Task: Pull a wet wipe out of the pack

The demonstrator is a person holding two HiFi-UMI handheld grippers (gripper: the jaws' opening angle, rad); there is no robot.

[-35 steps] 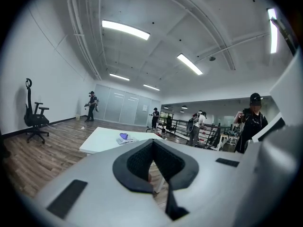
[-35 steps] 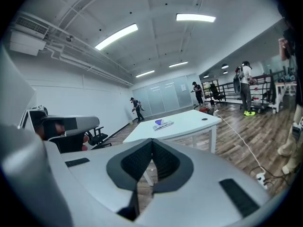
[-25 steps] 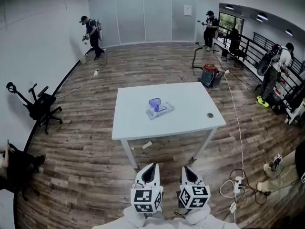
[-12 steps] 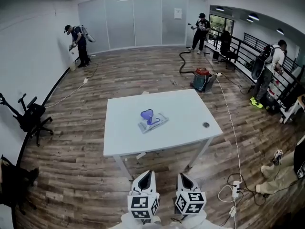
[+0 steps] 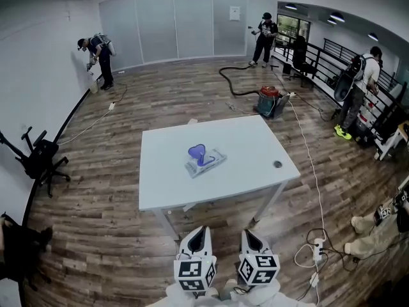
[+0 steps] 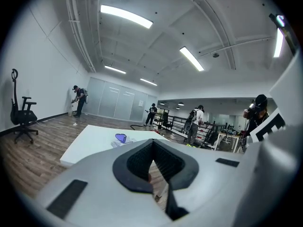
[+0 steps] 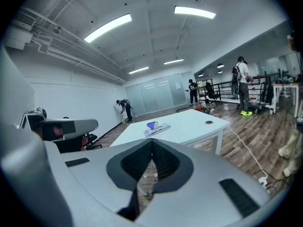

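**Wet wipe pack on the white table, both grippers closed and well short of it**

Left gripper (image 5: 202, 231) and right gripper (image 5: 247, 234) low at the near edge of the head view. Side by side, tips pointing forward toward the table, marker cubes facing up. Jaws of each pressed together tip to tip, as seen along them in both gripper views. Nothing held between either pair, only dark pads meeting in a narrow V. Held over wooden floor (image 5: 115, 229), well apart from the table's near edge.

Ahead, white table (image 5: 249, 171) on slim white legs. Wet wipe pack (image 5: 209, 163) lying flat near its middle, slightly left of centre, turned at an angle to the edges. Blue-violet piece (image 5: 197, 153) standing up from the pack's top; flap or wipe, cannot tell. Small dark round spot (image 5: 277, 164) near the table's right edge, well apart from the pack.

Farther out: white cable (image 5: 315, 190) trailing over the floor to the right of the table, red vacuum (image 5: 269, 100) with a dark hose beyond the far corner, black office chair (image 5: 39, 159) by the left wall. One person (image 5: 96, 51) at the left wall, another (image 5: 262, 31) by the glass partition, a third (image 5: 356, 82) beside the railing on the right.
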